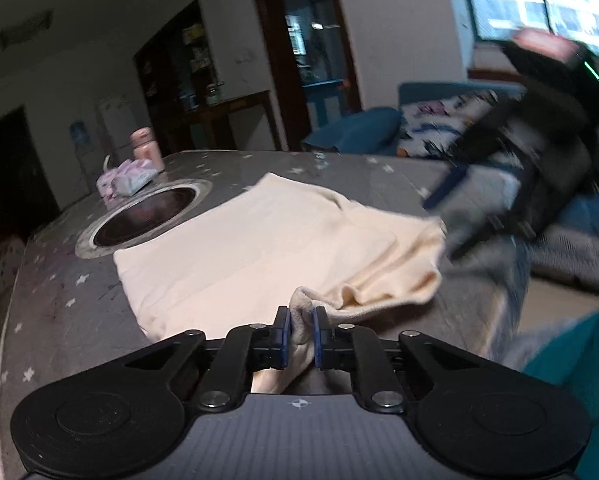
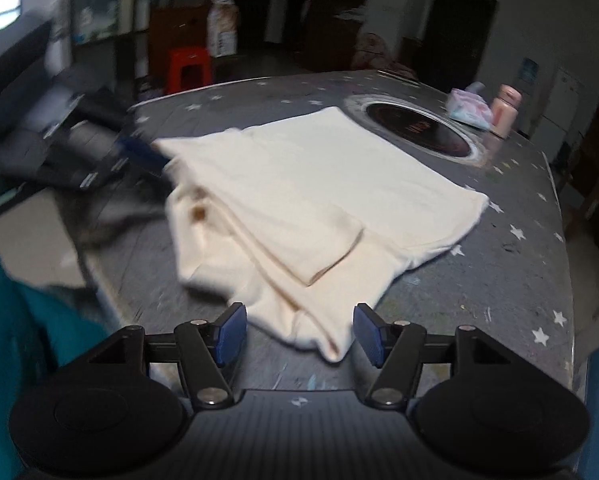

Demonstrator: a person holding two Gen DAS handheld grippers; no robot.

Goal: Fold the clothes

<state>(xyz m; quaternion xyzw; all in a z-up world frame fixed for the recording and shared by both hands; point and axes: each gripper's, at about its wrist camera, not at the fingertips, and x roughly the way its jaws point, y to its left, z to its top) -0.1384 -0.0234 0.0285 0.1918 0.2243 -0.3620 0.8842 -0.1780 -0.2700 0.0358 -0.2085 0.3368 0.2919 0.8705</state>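
Note:
A cream garment (image 1: pixel 267 248) lies partly folded on the grey star-patterned table (image 1: pixel 59 320). My left gripper (image 1: pixel 300 330) is shut on a bunched edge of the garment at its near side. In the right wrist view the garment (image 2: pixel 299 192) is spread with a folded sleeve on top. My right gripper (image 2: pixel 299 336) is open and empty, with its blue pads either side of the garment's near corner and just above it. The right gripper also shows blurred at the right of the left wrist view (image 1: pixel 451 216), and the left gripper shows blurred at the left of the right wrist view (image 2: pixel 155 160).
A round black cooktop (image 1: pixel 147 212) is set into the table beside the garment. A tissue pack (image 1: pixel 125 178) and a pink bottle (image 1: pixel 147 150) stand behind it. A blue sofa (image 1: pixel 359 128) lies beyond the table. A red stool (image 2: pixel 189 66) stands on the floor.

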